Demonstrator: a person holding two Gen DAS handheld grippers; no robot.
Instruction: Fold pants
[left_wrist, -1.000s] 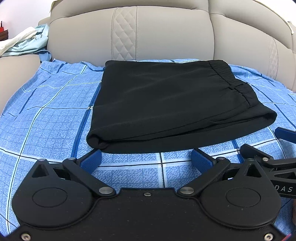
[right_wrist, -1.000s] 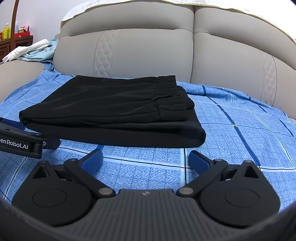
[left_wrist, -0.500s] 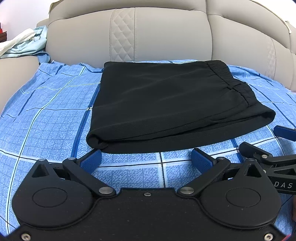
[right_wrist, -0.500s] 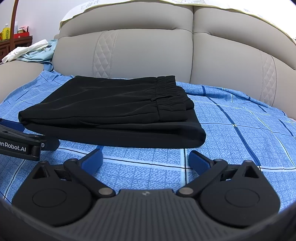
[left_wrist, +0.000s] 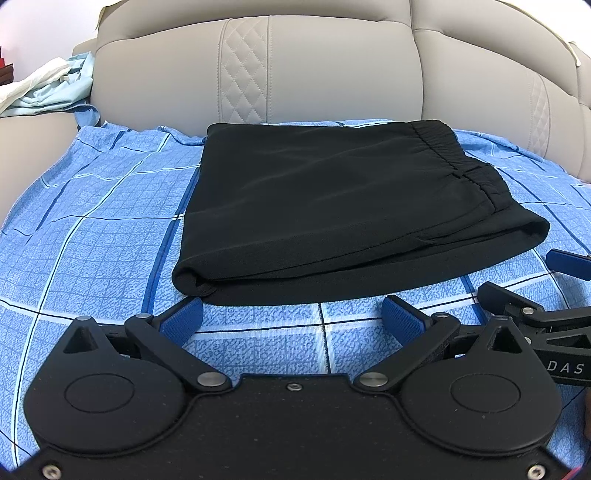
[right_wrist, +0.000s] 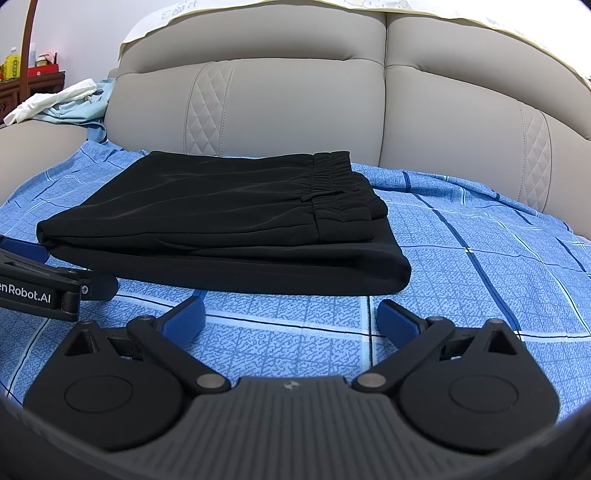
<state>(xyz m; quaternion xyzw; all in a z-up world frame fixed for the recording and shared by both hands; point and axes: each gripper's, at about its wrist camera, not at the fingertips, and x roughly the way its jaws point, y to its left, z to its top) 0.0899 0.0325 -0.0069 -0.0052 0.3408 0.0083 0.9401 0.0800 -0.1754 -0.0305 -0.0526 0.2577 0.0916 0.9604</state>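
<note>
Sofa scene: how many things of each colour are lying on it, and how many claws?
Black: 1, the folded pants
Blue checked: 1, the sheet
Pale heap: 1, clothes on the armrest
Claws: 2, left claw, right claw, both open
Total: 5

Right tongs (left_wrist: 550, 291) cut off by frame edge, shelf bottles (right_wrist: 13, 62) too small, perhaps drinks

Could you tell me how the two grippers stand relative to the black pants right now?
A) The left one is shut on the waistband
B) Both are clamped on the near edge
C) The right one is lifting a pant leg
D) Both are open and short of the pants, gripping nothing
D: the left gripper and the right gripper both show spread fingers over the blue sheet, just short of the folded pants.
</note>
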